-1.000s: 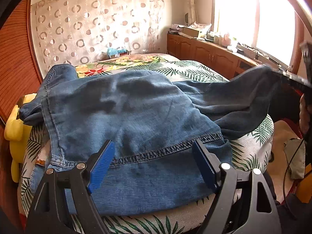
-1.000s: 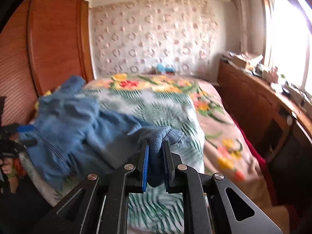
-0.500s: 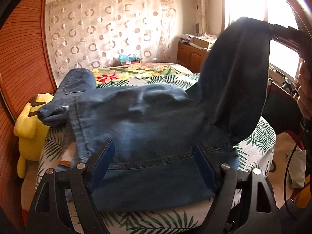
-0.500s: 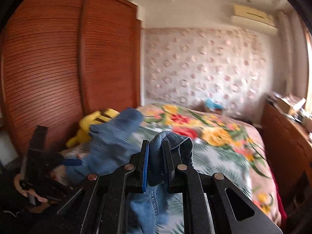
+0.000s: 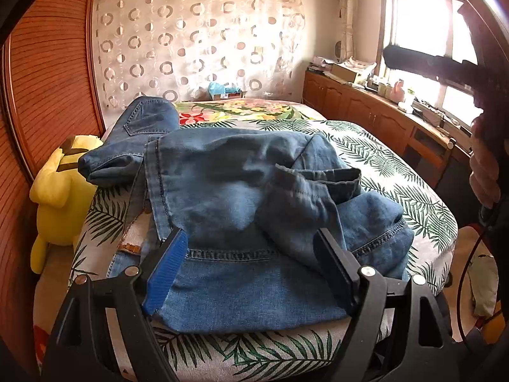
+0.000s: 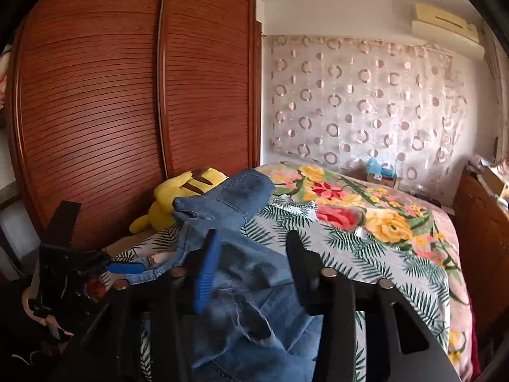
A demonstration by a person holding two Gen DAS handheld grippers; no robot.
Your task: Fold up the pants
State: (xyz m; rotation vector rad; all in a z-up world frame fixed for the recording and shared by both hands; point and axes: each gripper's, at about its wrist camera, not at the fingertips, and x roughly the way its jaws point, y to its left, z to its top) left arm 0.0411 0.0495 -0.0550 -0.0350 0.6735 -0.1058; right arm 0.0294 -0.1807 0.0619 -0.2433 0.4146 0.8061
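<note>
pants (image 5: 229, 191) | blue denim heaped on bed (image 5: 397, 165) near corner, leg flopped across top | judged soft, weighty, grippy; take at hem or waistband | left gripper (image 5: 251, 264) wide open, empty | right gripper (image 6: 251, 273) open, empty

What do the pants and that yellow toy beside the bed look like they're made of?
The pants look like blue denim: matte woven cloth, faded patches, stitched seams. The yellow toy looks like soft plush, fuzzy and matte, though the stuffing cannot be seen.
</note>
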